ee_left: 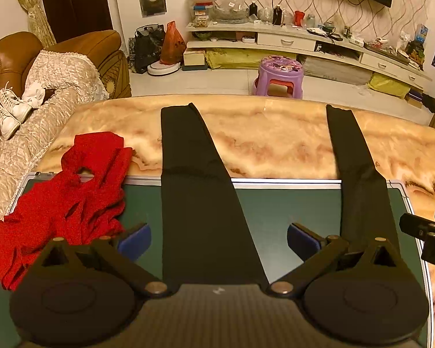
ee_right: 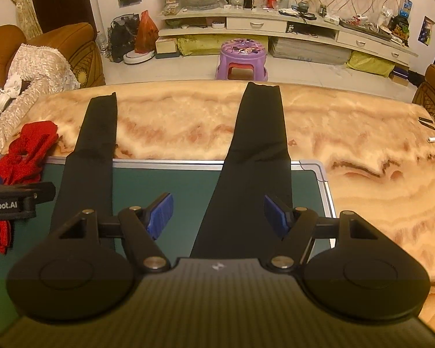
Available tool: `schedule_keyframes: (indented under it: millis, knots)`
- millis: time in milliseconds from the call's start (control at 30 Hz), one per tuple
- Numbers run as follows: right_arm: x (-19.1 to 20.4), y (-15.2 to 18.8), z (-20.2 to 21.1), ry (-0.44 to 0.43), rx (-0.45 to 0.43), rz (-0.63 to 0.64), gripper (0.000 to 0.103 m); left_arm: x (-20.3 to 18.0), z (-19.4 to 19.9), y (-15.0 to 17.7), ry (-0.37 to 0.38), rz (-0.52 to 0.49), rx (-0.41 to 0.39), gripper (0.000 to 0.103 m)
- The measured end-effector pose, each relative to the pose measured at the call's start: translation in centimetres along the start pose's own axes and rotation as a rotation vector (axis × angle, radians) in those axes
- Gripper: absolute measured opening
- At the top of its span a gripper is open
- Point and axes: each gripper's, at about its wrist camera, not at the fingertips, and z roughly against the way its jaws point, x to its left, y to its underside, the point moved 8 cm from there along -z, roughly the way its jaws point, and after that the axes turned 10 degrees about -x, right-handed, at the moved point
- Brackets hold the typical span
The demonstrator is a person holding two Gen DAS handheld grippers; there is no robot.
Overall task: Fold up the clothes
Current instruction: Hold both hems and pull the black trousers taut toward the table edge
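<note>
Black trousers [ee_left: 200,197] lie flat, legs spread across green mat [ee_left: 264,203] and marble table [ee_left: 275,139]. Left gripper [ee_left: 219,237] fingers apart over one leg; right gripper [ee_right: 219,216] likewise apart. Red garment [ee_left: 66,197] crumpled at left.

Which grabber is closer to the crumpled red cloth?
Left. The left gripper hovers with open jaws right beside the crumpled red cloth, which lies just to its left. The right gripper sits farther right, over the other black trouser leg.
</note>
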Motion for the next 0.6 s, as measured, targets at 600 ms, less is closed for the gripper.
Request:
schedule_keyframes:
  millis: [600]
  knots:
    - [0.4,2.8,2.1,-0.001,0.020,-0.003,0.077,0.7,3.2,2.7,-0.003,0.013,0.001,0.102]
